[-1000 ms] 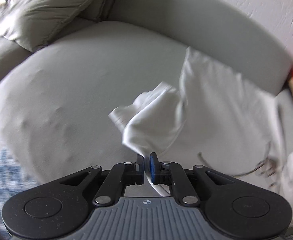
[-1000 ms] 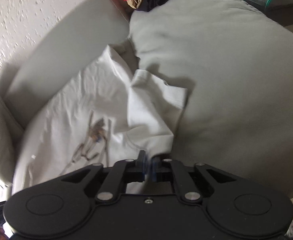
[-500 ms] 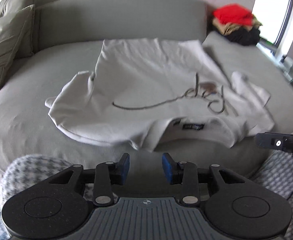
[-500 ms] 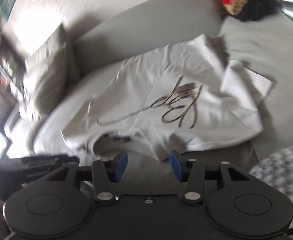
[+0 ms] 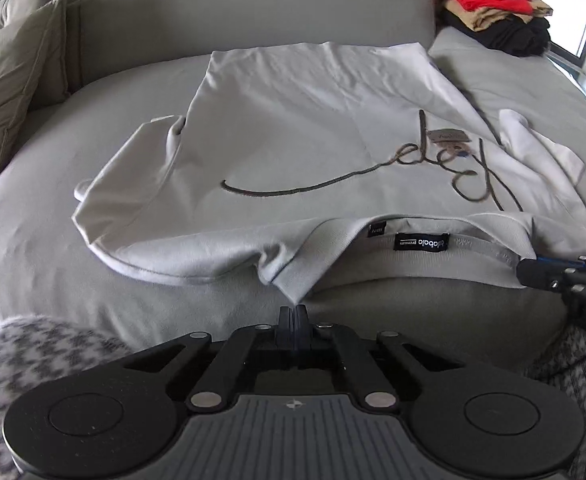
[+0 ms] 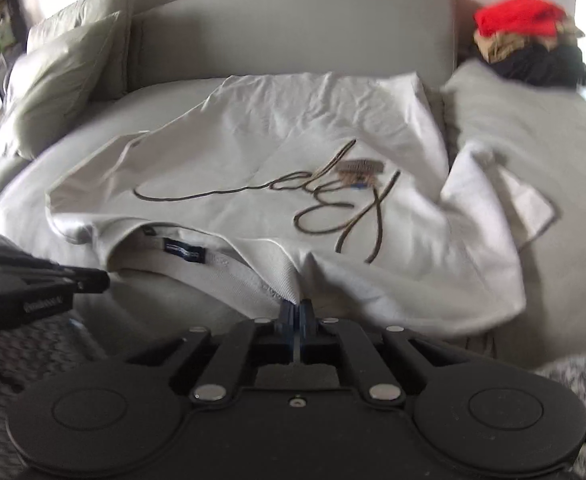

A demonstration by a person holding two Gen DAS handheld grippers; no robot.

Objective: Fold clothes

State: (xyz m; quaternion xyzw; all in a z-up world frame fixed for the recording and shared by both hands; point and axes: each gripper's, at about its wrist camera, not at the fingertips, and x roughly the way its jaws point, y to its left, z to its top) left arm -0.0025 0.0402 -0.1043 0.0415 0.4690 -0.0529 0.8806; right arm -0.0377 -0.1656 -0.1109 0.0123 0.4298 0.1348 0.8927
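Both grippers have closed since half a second ago, when their blue pads stood apart short of the shirt.

Across the sofa (image 5: pixel 93 288) seat the white shirt (image 5: pixel 293 140) lies spread out, printed side up, its hem against the backrest and its collar at the front edge. One sleeve is crumpled toward the right side of the seat; the other lies flatter on the left. The dark script across the chest cannot be read, and a small tag lying on it is too blurred to make out.

At the back right corner sits a pile of clothes (image 5: pixel 497 8), red on top, tan and black beneath; how many pieces it holds is unclear. Cushions (image 5: pixel 9 68) lean in the back left corner, cut off by the frame.

Left gripper (image 5: pixel 293 314) has its pads pressed together at a drooping point of the collar, but whether cloth is actually caught between them is hidden. Right gripper (image 6: pixel 295 312) is pinched onto the collar rib, the fabric running down between its pads, though this view is blurred. Checked cloth (image 5: pixel 33 344) fills the lower corners, unidentifiable.
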